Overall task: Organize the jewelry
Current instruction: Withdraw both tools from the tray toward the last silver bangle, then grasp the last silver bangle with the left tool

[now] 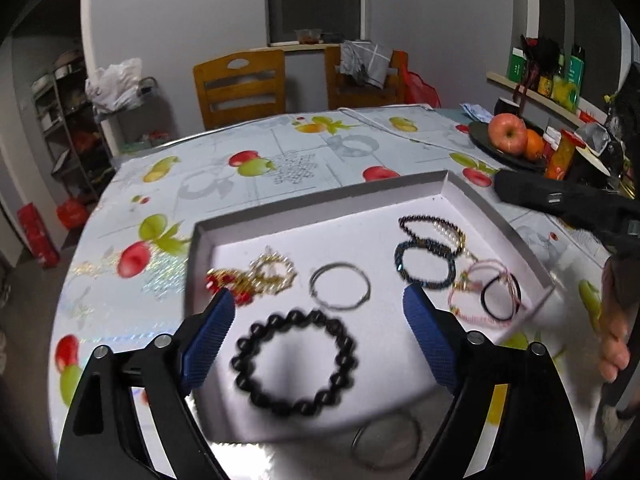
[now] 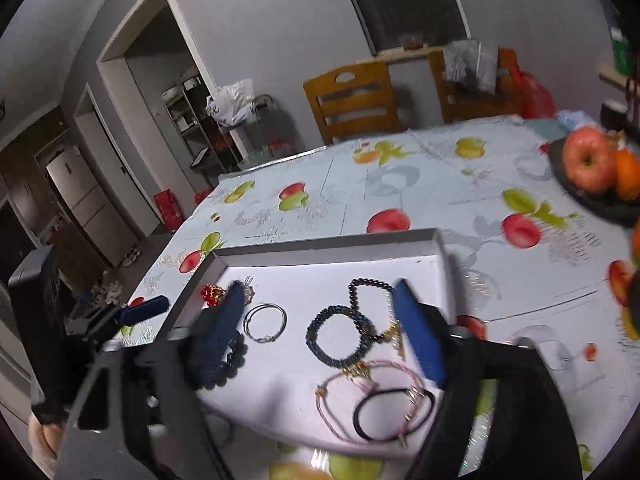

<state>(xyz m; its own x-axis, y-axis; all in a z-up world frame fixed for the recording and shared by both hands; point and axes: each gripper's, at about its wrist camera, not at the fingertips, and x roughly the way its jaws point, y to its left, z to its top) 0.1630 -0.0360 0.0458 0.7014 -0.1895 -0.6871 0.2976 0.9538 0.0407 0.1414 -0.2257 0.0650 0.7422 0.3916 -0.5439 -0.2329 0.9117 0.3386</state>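
Left wrist view: we list a white tray (image 1: 320, 204) on the table (image 1: 280, 152), near its front edge. The left hand-held gripper (image 1: 318, 344) stands wide open and empty; the black bead bracelet (image 1: 294, 362) lies flat just beyond and between its jaws, a ring with no long axis. Beyond it lie a silver bangle (image 1: 340, 286), gold pieces (image 1: 256, 276) and a dark bracelet (image 1: 424, 264).

Right wrist view: the right hand-held gripper (image 2: 320, 332) is also open, holding nothing. The dark bracelet (image 2: 340, 336) lies flat between its jaws, the pink cord (image 2: 372, 400) and black band (image 2: 394, 414) nearer. We judge each gripper nearest its own ring.
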